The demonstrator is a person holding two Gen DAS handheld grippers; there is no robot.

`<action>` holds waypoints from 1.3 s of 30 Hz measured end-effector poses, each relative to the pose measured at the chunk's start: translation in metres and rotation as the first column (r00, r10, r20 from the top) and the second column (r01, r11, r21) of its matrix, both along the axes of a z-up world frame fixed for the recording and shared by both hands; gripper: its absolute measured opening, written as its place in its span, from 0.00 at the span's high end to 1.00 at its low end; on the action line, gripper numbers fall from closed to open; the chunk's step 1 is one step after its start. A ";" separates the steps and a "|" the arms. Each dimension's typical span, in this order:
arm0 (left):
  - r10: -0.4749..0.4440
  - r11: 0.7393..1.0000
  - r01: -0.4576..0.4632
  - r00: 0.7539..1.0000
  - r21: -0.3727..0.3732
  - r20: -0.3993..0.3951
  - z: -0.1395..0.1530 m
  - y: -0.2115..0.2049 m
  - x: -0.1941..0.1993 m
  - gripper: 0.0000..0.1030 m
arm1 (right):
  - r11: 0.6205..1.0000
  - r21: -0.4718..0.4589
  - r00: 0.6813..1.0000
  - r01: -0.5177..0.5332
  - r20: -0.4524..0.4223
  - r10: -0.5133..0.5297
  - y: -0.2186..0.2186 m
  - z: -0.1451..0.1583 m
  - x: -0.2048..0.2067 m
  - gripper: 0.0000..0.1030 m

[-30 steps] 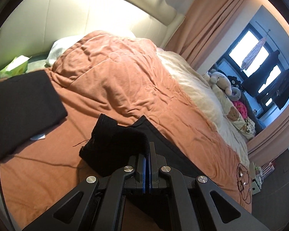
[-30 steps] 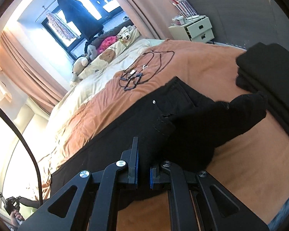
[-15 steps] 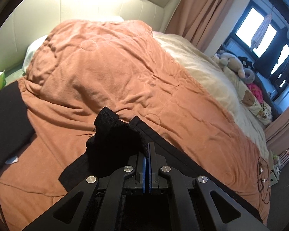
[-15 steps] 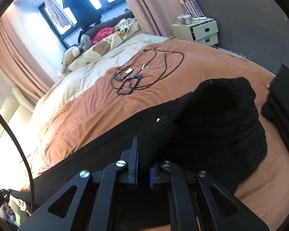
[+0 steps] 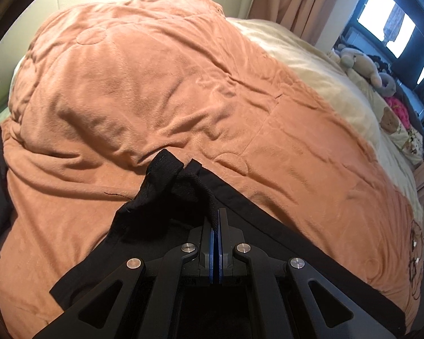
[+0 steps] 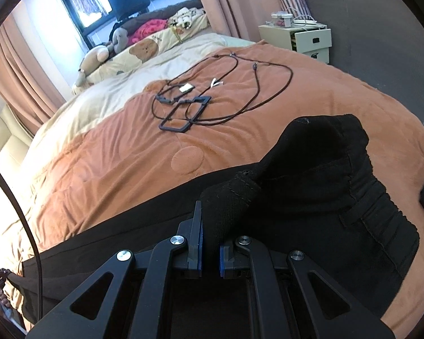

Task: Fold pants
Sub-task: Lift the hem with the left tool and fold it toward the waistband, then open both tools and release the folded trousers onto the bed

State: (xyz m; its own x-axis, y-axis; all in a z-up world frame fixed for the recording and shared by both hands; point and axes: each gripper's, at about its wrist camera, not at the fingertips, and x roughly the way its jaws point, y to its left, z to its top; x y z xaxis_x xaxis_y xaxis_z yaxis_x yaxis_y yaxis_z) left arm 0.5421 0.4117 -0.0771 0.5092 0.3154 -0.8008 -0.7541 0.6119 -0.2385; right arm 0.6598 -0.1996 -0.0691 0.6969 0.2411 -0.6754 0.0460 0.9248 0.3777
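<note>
Left claw (image 5: 215, 220): clenched on a black hem of the pants (image 5: 161, 206).
Right claw (image 6: 209, 226): clamped on the waistband fold.
Pants: lying along the bed's near edge, long axis running between both claws, cloth directly ahead of each.
Surface: orange blanket (image 5: 155, 84), rumpled.
Room: cables (image 6: 212, 96) mid-bed; curtains (image 5: 294, 2), window beyond.
</note>
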 end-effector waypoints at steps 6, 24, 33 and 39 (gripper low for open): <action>-0.025 1.000 0.025 0.997 0.003 -0.066 -0.021 0.007 0.029 0.99 | 1.000 0.019 0.999 0.005 -0.046 -0.004 0.006 -0.021 0.036 0.96; -0.120 0.993 0.119 0.992 0.009 0.046 -0.004 0.013 0.035 0.15 | 0.991 0.132 0.998 -0.002 0.061 -0.006 -0.027 -0.008 0.028 0.18; -0.187 0.982 0.187 0.982 0.027 0.015 0.012 -0.008 -0.019 0.15 | 0.994 0.012 0.992 -0.106 0.064 0.105 -0.033 0.005 -0.033 0.18; -0.198 0.980 0.197 0.980 0.015 0.012 0.021 -0.013 -0.064 0.16 | 0.990 -0.052 0.989 -0.129 0.066 0.132 -0.041 0.022 -0.081 0.18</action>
